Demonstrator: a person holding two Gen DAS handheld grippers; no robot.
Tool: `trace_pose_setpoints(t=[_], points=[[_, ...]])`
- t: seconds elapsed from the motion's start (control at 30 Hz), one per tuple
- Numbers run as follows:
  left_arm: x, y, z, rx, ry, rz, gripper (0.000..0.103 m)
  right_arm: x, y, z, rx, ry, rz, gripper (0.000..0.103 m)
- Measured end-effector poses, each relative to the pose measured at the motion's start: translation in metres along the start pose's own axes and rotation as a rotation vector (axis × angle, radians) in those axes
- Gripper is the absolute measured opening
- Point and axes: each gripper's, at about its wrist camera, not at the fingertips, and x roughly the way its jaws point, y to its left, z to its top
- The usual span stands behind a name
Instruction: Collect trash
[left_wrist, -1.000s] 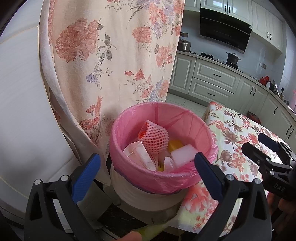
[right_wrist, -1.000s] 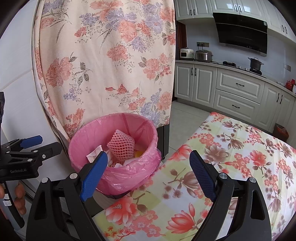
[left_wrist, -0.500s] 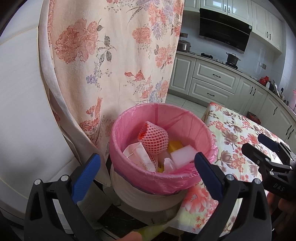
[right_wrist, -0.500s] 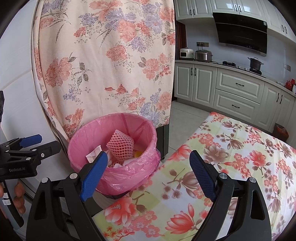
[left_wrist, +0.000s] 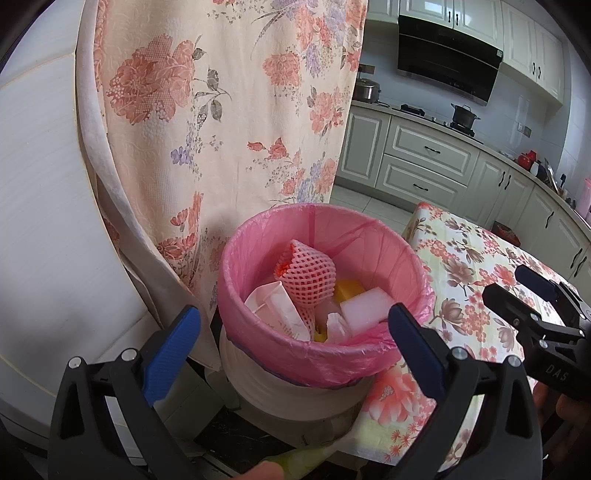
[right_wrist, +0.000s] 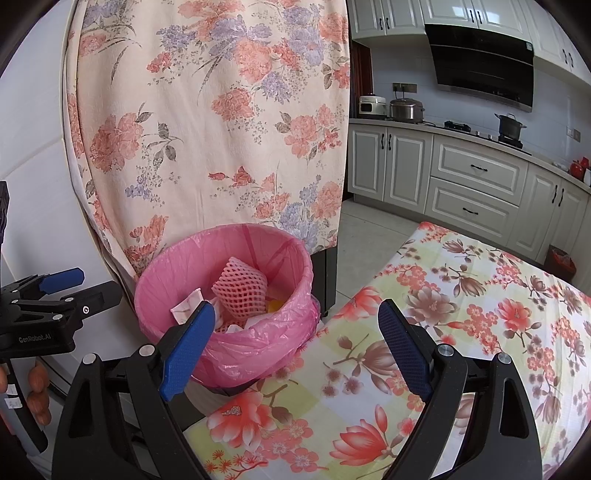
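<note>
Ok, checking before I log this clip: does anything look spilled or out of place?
Nothing stands out. The trash, including the foam net, sits inside the pink-lined bin; none shows on the tablecloth. Both the left gripper and right gripper are open, empty.

A floral curtain (right_wrist: 221, 122) hangs beside white kitchen cabinets (right_wrist: 476, 184), under a black range hood (right_wrist: 484, 62); the floor (right_wrist: 369, 236) is pale tile.

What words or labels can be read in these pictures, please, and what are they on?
"GenRobot.AI": on the left gripper, seen from the right wrist.
"DAS": on the right gripper, seen from the left wrist; the rest is cut off.
Pink print on the carton in the bin: too blurred.
</note>
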Motion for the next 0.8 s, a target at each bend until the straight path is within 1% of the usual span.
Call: trace_pose_setpoints(t=[0.8], points=[[-0.0007, 0.0003, -0.0007, 0.001, -0.001, -0.002, 0.098, 0.0002, 0.0008, -0.0008, -0.003, 0.004, -0.002, 0.085]])
